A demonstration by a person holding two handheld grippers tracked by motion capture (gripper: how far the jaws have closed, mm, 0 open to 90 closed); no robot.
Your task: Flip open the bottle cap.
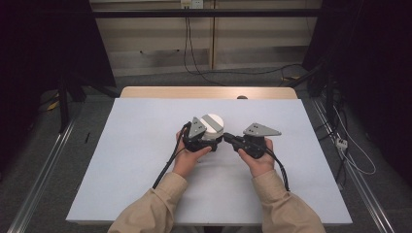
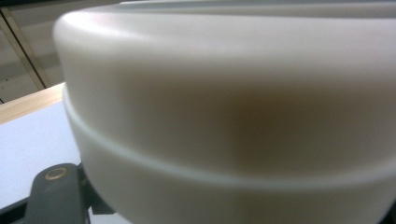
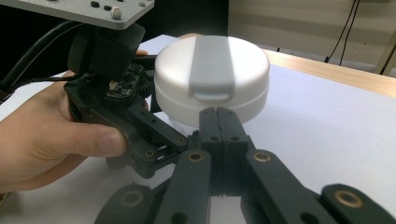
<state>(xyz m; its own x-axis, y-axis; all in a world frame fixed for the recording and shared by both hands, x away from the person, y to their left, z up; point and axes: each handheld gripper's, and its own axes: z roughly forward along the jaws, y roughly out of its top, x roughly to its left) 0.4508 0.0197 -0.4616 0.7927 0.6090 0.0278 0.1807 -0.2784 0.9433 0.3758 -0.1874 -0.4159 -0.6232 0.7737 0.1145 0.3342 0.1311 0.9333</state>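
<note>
A round white container (image 1: 212,125) sits near the middle of the pale grey mat (image 1: 136,160) that covers the table, with a strip of light wood (image 1: 145,92) showing along the far edge. The container is closed, so what lies inside cannot be told. Its lid is a smooth, matte, slightly domed plastic disc with rounded shoulders, and a flat grey strap (image 3: 212,63) runs across the top and ends in a small lip at the near rim (it looks like a latch tab). A shallow seam circles the wall (image 2: 224,140) where lid meets base.

The left gripper (image 1: 201,141) is at the container's left side, its black jaws reaching around the lower part of the wall and closed against it, the person's left hand (image 1: 188,158) wrapped about its body.

The right gripper (image 3: 218,122) lies just in front of the container, its two black jaws pressed flat together with nothing between them, the tips just below the lid's rim, close to the wall. The right hand (image 1: 258,160) holds it low over the mat.
</note>
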